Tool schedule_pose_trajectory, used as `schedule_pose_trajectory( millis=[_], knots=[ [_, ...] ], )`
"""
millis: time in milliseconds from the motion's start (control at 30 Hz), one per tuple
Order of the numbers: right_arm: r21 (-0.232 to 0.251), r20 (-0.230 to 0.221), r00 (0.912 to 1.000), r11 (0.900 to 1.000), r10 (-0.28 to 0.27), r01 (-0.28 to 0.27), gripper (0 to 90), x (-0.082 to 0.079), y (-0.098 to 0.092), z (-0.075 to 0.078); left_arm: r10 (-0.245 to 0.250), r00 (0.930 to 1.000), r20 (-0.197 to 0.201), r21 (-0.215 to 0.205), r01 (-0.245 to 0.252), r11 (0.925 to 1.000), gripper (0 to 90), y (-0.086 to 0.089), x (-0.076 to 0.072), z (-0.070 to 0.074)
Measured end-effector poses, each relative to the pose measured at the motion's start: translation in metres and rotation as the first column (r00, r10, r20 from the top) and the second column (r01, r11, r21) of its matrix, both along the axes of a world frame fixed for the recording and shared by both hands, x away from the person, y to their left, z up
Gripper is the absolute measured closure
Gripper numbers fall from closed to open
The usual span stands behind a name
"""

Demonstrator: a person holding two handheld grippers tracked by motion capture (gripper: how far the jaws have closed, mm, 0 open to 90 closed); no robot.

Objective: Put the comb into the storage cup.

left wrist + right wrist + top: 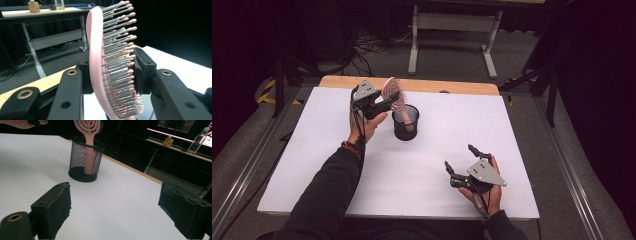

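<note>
A pink hairbrush [389, 90] stands with its handle down inside a black mesh cup [405, 122] at the far middle of the white table [437, 195]. My left gripper [393, 97] is shut on the brush head. In the left gripper view one pad presses the pink back [96, 50] and the other meets the bristle tips, with the cup's mesh [147, 107] just below. My right gripper [459, 156] rests open near the front right with nothing between its jaws. The right gripper view shows the cup [85, 160] and brush [87, 126] straight ahead, beyond that gripper [115, 200].
The white sheet lies on a wooden tabletop whose far edge [422, 85] shows behind the cup. Beyond it stand a white desk frame [452, 25] and floor cables. A side bench holds bottles [197, 140].
</note>
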State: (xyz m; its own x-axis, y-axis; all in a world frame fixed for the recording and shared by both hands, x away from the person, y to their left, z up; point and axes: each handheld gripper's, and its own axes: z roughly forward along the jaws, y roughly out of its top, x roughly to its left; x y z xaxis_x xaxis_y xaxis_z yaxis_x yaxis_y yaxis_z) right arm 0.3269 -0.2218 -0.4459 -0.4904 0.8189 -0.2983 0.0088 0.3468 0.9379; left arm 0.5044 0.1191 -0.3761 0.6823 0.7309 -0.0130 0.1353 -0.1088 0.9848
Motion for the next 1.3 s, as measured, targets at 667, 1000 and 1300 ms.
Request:
schedule_pose_trajectory(
  millis=[667, 1000, 1300],
  knots=[
    [-0.048, 0.004, 1.0, 0.999, 0.0, 0.0, 11.3, -0.003, 0.007, -0.002, 0.009, 0.9999, -0.009, 0.044, -0.009, 0.999, 55.1, 0.013, 0.0, -0.001],
    [-0.083, -0.007, 1.0, 0.997, -0.003, 0.002, 10.8, -0.002, 0.011, -0.005, 0.02, 0.9998, -0.009, 0.058, -0.019, 0.9981, 48.5, 0.025, -0.001, -0.007],
    [-0.085, -0.01, 0.9999, 0.996, -0.005, 0.004, 10.6, -0.002, 0.011, -0.005, 0.013, 0.9999, -0.009, 0.079, -0.012, 0.9968, 46.0, 0.029, -0.001, -0.007]
  ],
)
